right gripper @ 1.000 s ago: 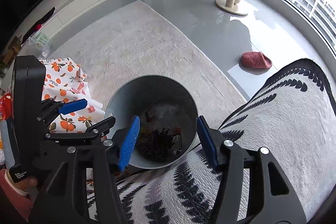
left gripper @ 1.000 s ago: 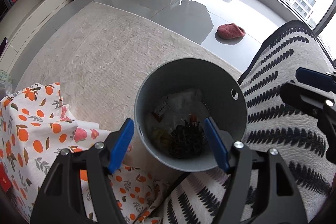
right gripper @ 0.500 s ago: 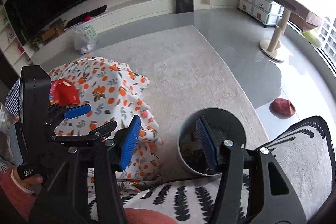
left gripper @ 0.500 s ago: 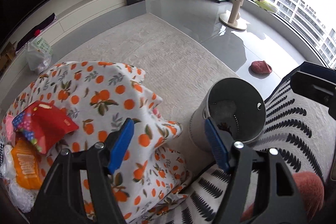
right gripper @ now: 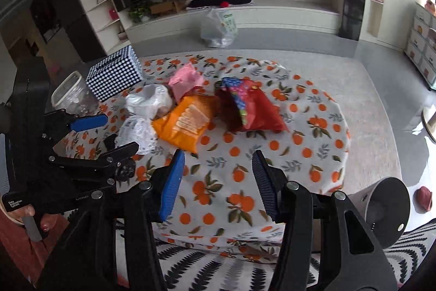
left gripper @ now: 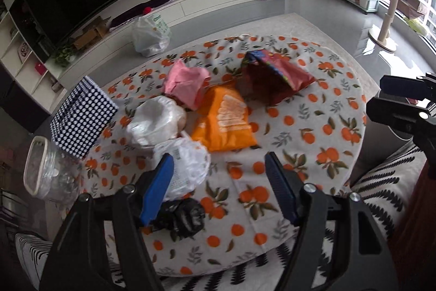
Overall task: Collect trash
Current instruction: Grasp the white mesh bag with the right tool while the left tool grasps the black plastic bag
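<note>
Your left gripper's near finger covers part of the white plastic bag and the black crumpled wrapper in the left wrist view. The print on the orange packet is too blurred to read. The pink wrapper hides behind the clear bag at its near edge. In the right wrist view, the grey bin at near right is partly behind your right finger's arm, its contents unseen. The clear container at far left shows contents you cannot make out. The bench itself lies wholly under the orange-print cloth.
</note>
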`<state>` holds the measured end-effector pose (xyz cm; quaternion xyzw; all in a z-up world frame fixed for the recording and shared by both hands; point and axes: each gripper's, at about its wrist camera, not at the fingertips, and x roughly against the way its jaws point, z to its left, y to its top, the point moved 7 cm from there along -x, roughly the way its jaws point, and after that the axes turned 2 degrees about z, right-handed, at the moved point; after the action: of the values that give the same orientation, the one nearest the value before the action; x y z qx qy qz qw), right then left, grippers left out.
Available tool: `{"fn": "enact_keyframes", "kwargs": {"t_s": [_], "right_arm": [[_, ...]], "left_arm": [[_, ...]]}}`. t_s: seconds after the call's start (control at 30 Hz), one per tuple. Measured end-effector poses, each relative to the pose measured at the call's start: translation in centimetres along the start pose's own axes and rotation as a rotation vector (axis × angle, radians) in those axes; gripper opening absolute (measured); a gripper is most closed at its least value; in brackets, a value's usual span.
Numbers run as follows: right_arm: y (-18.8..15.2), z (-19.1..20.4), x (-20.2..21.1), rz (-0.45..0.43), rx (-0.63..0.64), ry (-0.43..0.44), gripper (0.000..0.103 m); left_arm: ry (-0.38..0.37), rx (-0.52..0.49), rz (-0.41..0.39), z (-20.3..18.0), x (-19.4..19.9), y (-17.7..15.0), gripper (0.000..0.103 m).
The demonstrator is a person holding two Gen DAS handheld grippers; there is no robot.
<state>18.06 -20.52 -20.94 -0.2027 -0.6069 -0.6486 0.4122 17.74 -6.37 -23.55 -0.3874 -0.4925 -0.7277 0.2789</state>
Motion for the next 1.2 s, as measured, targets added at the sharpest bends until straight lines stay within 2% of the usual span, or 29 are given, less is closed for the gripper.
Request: {"fn": "enact_keyframes", "kwargs": {"t_s": [0.23, 0.27, 0.33, 0.37, 0.47, 0.5, 0.7, 1.0, 1.07, 1.13, 1.2], "right_arm": [[0.8, 9.7, -5.1, 0.042, 0.095, 0.077, 0.048], [0.8, 10.7, -5.9, 0.049, 0.103, 0.08, 0.048], [0.8, 12.3, -7.4, 0.062, 0.117, 0.079, 0.048], [0.8, 12.9, -8.2, 0.07, 0.12, 0.077, 0.048], [1.1, 14.3, -10.6, 0.093, 0.127, 0.066, 0.048], [1.1, 14.5, -11.3, 0.099, 0.127, 0.059, 0.048], [1.0, 14.8, -15.0, 0.145, 0.104, 0.024, 0.048], [-0.1, 15.0, -18.1, 0.202, 0.101, 0.015, 0.048], [-0.2, 15.1, -18.2, 0.207, 0.115, 0.012, 0.042], [-0.4, 15.3, -18.3, 0.215, 0.121, 0.018, 0.032], [-0.5, 15.3, -18.2, 0.218, 0.123, 0.023, 0.027]], "left_arm": [[0.037, 0.081, 0.052, 9.2, -0.3, -5.4, 0.07], [0.031, 0.091, 0.063, 9.9, -0.8, -6.1, 0.07], [-0.061, 0.164, 0.081, 11.1, -1.6, -6.7, 0.07], [-0.087, 0.174, 0.07, 11.4, -1.8, -6.7, 0.07], [-0.027, 0.1, 0.055, 12.1, -3.2, -6.6, 0.07], [-0.031, 0.082, 0.058, 12.2, -3.7, -6.9, 0.07], [-0.109, 0.028, 0.112, 11.3, -8.1, -8.5, 0.07], [-0.238, 0.061, 0.125, 10.2, -12.0, -9.4, 0.068], [-0.263, 0.073, 0.121, 10.2, -12.3, -9.4, 0.059], [-0.297, 0.079, 0.125, 9.9, -12.4, -9.4, 0.034], [-0.289, 0.05, 0.122, 9.4, -12.1, -9.3, 0.019]]}}
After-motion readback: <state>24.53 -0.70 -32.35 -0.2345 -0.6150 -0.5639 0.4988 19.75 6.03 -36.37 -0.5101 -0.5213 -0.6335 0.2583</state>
